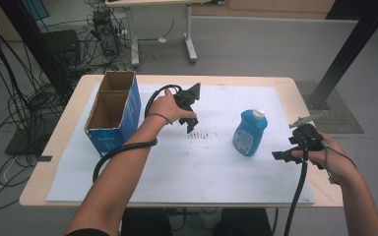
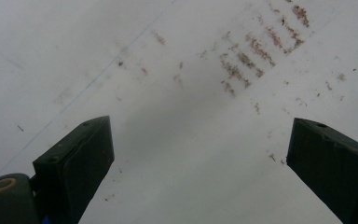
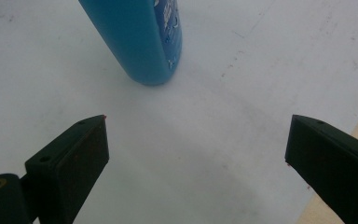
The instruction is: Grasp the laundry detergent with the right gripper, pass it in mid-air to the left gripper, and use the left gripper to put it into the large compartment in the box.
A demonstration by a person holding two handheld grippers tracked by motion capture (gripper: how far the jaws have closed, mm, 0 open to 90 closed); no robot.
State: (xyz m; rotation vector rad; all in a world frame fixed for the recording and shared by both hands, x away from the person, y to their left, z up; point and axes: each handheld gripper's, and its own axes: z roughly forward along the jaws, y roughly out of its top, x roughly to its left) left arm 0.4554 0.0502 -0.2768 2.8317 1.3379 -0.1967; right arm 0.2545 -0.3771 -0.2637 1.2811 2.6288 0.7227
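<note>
I am working over a white sheet [image 1: 177,167] that is covering a pale wooden table [image 1: 64,132] in a cable-strewn room, and nearest me my right gripper [image 1: 286,155] is hovering low at the sheet's right edge, jaws spread wide and empty, pointing at the blue bottle [image 1: 250,132] standing upright just beyond it. That bottle is looking like smooth, slippery plastic, fairly heavy if full, so I am judging the flat mid-body the safest hold. Farther off, my left gripper [image 1: 191,125] is tilting down mid-sheet, jaws wide, beside the open cardboard box [image 1: 114,110].
</note>
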